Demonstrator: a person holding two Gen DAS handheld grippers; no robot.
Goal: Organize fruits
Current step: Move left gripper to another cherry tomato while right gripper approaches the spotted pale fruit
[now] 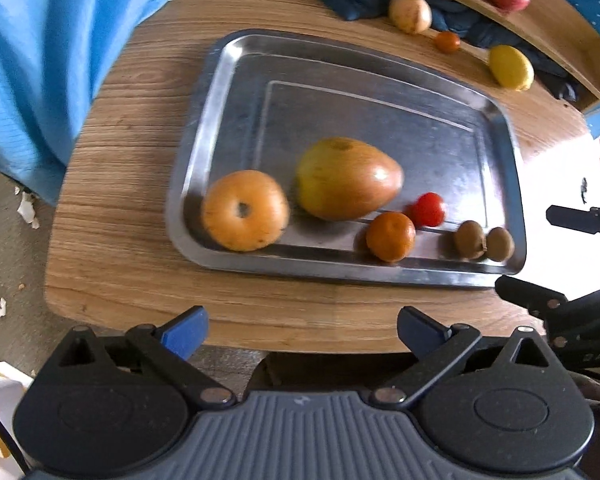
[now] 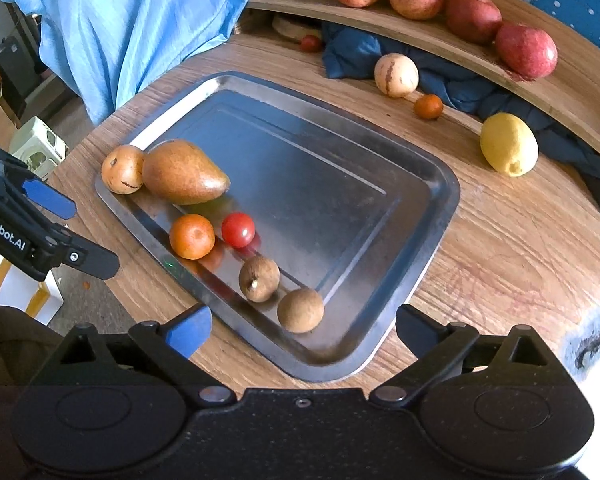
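Both my left gripper (image 1: 300,330) and right gripper (image 2: 302,334) are spread wide, empty. The lemon (image 2: 508,144) sits on the table (image 2: 500,248), well apart from the tray (image 2: 440,208); firm, light, waxy, so I'd pinch across its middle.

Six fruits are lined along one edge of the steel tray (image 2: 420,184): round orange fruit (image 2: 123,169), mango (image 2: 184,172), tangerine (image 2: 191,237), cherry tomato (image 2: 238,229), two brown kiwis (image 2: 259,278).

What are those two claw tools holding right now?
Nothing. The left gripper and right gripper are both open and empty, above the table edge by the tray.
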